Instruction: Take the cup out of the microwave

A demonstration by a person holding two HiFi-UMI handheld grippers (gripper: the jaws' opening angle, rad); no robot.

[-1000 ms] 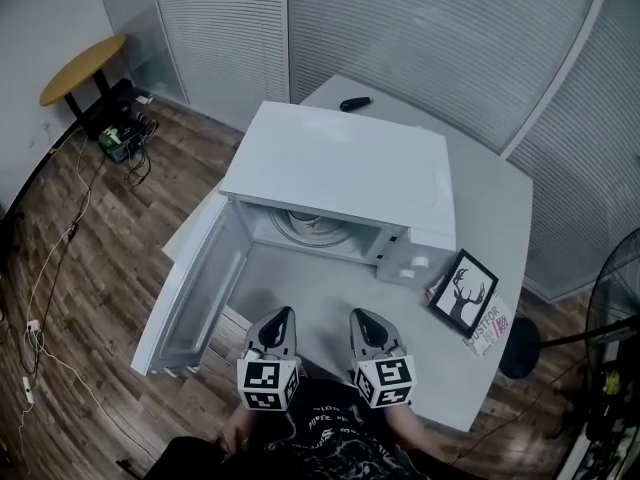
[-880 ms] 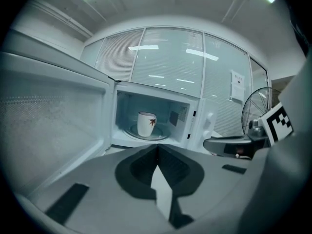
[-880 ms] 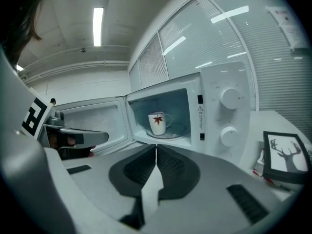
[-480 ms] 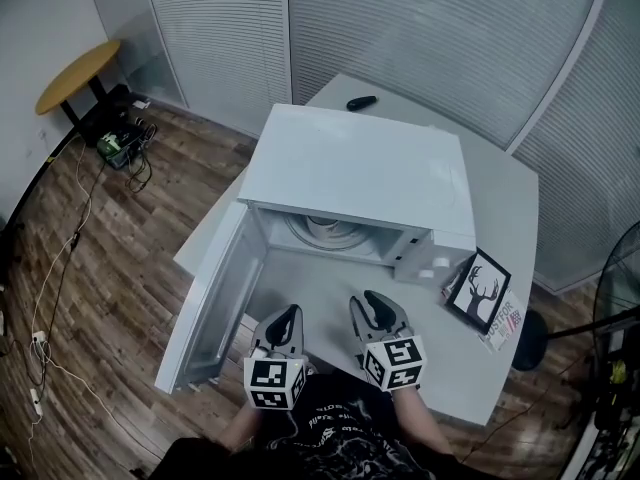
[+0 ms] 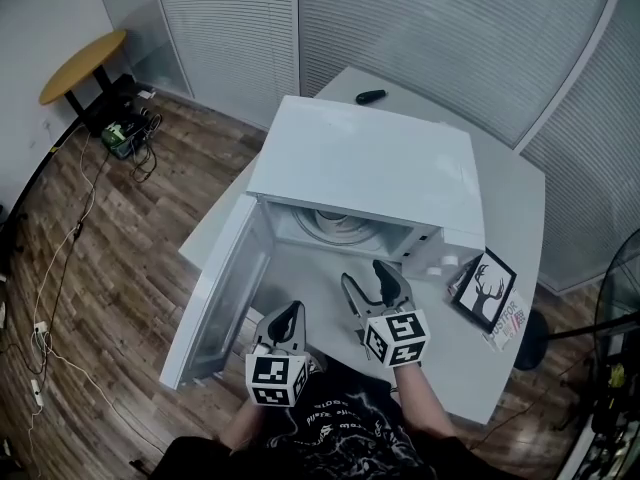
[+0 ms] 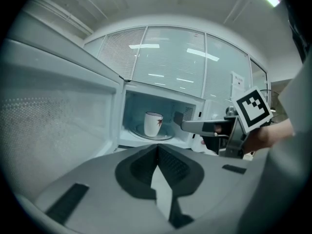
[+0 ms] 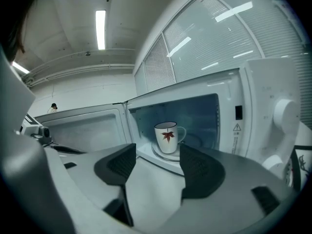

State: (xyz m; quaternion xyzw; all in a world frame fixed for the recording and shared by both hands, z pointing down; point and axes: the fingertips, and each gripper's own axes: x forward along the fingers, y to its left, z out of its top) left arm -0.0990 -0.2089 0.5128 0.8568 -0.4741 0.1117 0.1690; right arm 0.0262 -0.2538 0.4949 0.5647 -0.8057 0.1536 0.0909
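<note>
The white microwave (image 5: 370, 163) stands on the grey table (image 5: 515, 208), its door (image 5: 222, 293) swung open to the left. Inside, a white cup (image 7: 168, 137) with a red leaf print stands upright on the glass turntable (image 5: 335, 226), handle to the right; it also shows in the left gripper view as the cup (image 6: 153, 124). In the head view the microwave's top hides it. My right gripper (image 5: 375, 286) is in front of the opening, short of the cup, jaws opening with nothing between them. My left gripper (image 5: 284, 320) hangs back nearer my body, shut and empty.
A framed deer picture (image 5: 483, 290) and a leaflet (image 5: 506, 320) lie right of the microwave. A black remote (image 5: 370, 97) rests on the table's far side. The microwave's control panel (image 7: 273, 116) flanks the opening on the right. A round wooden table (image 5: 82, 66) and cables stand on the floor at the left.
My right gripper has moved forward toward the microwave opening and its jaws have gone from shut to open. The left gripper has barely shifted.
</note>
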